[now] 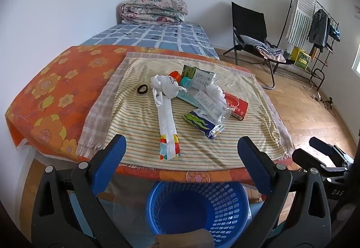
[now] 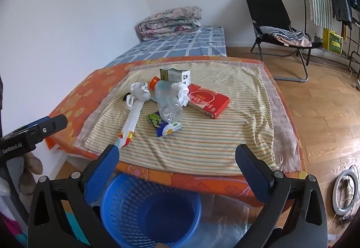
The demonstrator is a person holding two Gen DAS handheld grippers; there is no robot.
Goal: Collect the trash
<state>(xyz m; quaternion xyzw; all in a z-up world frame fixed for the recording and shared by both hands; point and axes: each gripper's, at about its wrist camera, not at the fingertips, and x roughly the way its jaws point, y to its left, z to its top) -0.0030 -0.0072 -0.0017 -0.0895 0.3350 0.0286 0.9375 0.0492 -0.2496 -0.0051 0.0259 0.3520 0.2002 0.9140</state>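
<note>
We hover with left gripper (image 1: 181, 158) and right gripper (image 2: 176, 163) both spread wide and empty; the crushed clear plastic bottle (image 2: 167, 99) could roll away, missing the blue perforated plastic basket (image 2: 126, 200).

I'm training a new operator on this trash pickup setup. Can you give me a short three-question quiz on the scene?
1. True or false: the blue basket already holds trash.
2. Which item lies nearest the right edge of the striped towel? A) red box B) black ring C) white plastic bag
3. Fill in: the left claw and the right claw are both ____ and hold nothing.

Key:
1. False; its blue bottom shows bare.
2. A.
3. Open.
</note>
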